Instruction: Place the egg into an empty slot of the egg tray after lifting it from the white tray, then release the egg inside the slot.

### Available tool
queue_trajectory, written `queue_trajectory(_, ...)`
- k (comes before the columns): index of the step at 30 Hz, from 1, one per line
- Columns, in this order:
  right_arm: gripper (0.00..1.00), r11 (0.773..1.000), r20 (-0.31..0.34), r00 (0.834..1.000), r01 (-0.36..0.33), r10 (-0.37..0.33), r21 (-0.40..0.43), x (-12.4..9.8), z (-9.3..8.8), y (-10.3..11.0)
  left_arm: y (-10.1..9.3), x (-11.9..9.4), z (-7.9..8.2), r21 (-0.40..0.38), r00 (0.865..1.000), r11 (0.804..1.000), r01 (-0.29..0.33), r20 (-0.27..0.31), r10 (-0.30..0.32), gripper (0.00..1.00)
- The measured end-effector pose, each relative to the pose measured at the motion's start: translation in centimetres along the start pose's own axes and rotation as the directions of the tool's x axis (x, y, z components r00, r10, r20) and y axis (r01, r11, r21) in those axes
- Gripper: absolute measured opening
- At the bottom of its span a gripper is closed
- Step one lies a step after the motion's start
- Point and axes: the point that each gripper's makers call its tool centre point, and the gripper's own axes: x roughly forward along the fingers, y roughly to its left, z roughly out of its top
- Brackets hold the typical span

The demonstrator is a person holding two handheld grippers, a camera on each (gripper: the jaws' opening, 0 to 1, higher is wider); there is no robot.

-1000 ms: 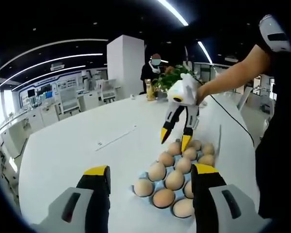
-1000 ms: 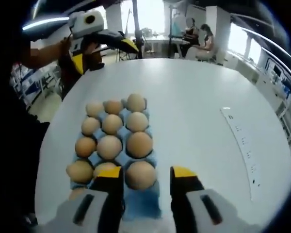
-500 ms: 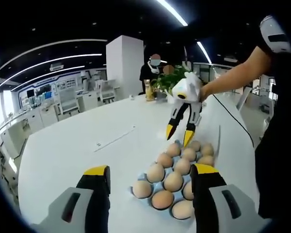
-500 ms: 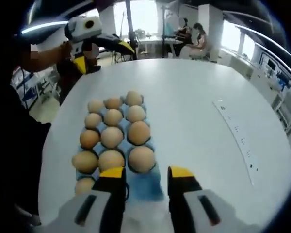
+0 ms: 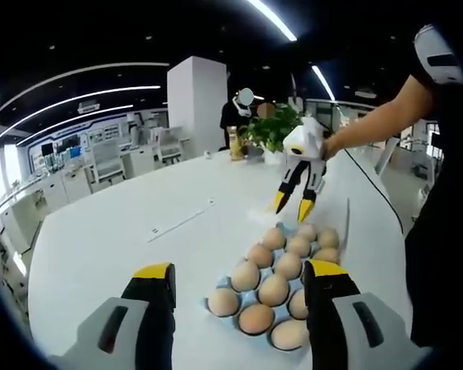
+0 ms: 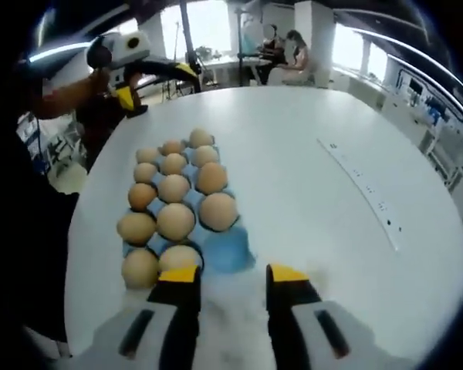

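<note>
Egg tray nearly full, one slot left

Right gripper (image 6: 230, 279), jaws wide and empty, hangs over the egg tray (image 6: 228, 253)'s vacant corner slot; left gripper (image 5: 241, 279) wide too.

In the left gripper view, the left gripper's (image 5: 243, 279) right jaw covers the near right corner of the egg tray (image 5: 230, 281). In the right gripper view, the right gripper (image 6: 230, 276) hides the tray's near edge and part of one egg (image 6: 177, 258). The far seated people (image 6: 282, 50) are too small to make out.
</note>
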Motion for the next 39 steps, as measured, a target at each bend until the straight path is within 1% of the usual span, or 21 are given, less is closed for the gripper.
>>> queue_trajectory(3,0.34,0.999,0.003,1.000,0.021,-0.021,0.038,-1.0,-1.1,-0.4,0.0,0.0,0.0,-0.001,1.000,1.000,0.001,0.000,-0.001,0.69)
queue_trajectory(8,0.34,0.996,-0.007,0.999,0.052,-0.052,0.068,-2.3,-2.4,-0.8,-0.1,0.3,0.3,0.003,1.000,1.000,0.006,0.004,-0.007,0.69)
queue_trajectory(10,0.33,0.996,-0.015,0.998,0.064,-0.063,0.061,-2.9,-2.9,-0.7,-0.1,0.4,0.3,0.004,1.000,1.000,0.008,0.001,-0.008,0.69)
queue_trajectory(12,0.33,0.994,-0.021,0.997,0.075,-0.074,0.074,-3.6,-3.5,-0.8,-0.1,0.4,0.2,0.004,1.000,1.000,0.007,-0.001,-0.007,0.69)
queue_trajectory(14,0.34,0.992,-0.033,0.996,0.085,-0.082,0.093,-4.1,-4.4,-1.0,-0.1,0.4,0.2,0.002,1.000,1.000,0.007,0.001,-0.007,0.69)
queue_trajectory(17,0.33,0.989,-0.054,0.993,0.107,-0.102,0.098,-4.9,-5.9,-1.3,-0.2,0.5,0.2,0.004,1.000,1.000,0.007,0.000,-0.007,0.69)
queue_trajectory(22,0.33,0.978,-0.082,0.986,0.157,-0.147,0.138,-6.7,-8.1,-2.1,-0.1,0.3,0.1,0.003,1.000,1.000,0.005,0.000,-0.005,0.69)
queue_trajectory(25,0.34,0.968,-0.108,0.979,0.189,-0.173,0.163,-8.1,-9.6,-2.7,0.0,0.2,0.1,0.004,1.000,1.000,0.002,-0.003,-0.002,0.69)
queue_trajectory(27,0.34,0.964,-0.119,0.975,0.205,-0.187,0.171,-8.8,-10.3,-3.0,-0.1,0.3,0.1,0.005,1.000,1.000,0.005,-0.003,-0.005,0.69)
queue_trajectory(29,0.34,0.957,-0.150,0.966,0.236,-0.212,0.168,-9.8,-11.3,-3.6,-0.1,0.3,0.1,0.006,1.000,1.000,0.006,-0.004,-0.006,0.69)
queue_trajectory(32,0.34,0.941,-0.165,0.956,0.273,-0.243,0.198,-11.2,-12.6,-4.4,-0.2,0.3,0.2,0.004,1.000,1.000,0.006,0.000,-0.006,0.69)
queue_trajectory(38,0.34,0.927,-0.190,0.942,0.313,-0.275,0.207,-12.8,-13.7,-5.4,-0.3,0.4,0.4,0.006,1.000,1.000,0.010,0.002,-0.010,0.69)
queue_trajectory(39,0.34,0.923,-0.213,0.935,0.326,-0.284,0.203,-13.1,-14.4,-5.8,-0.3,0.4,0.5,0.005,1.000,1.000,0.010,0.004,-0.010,0.69)
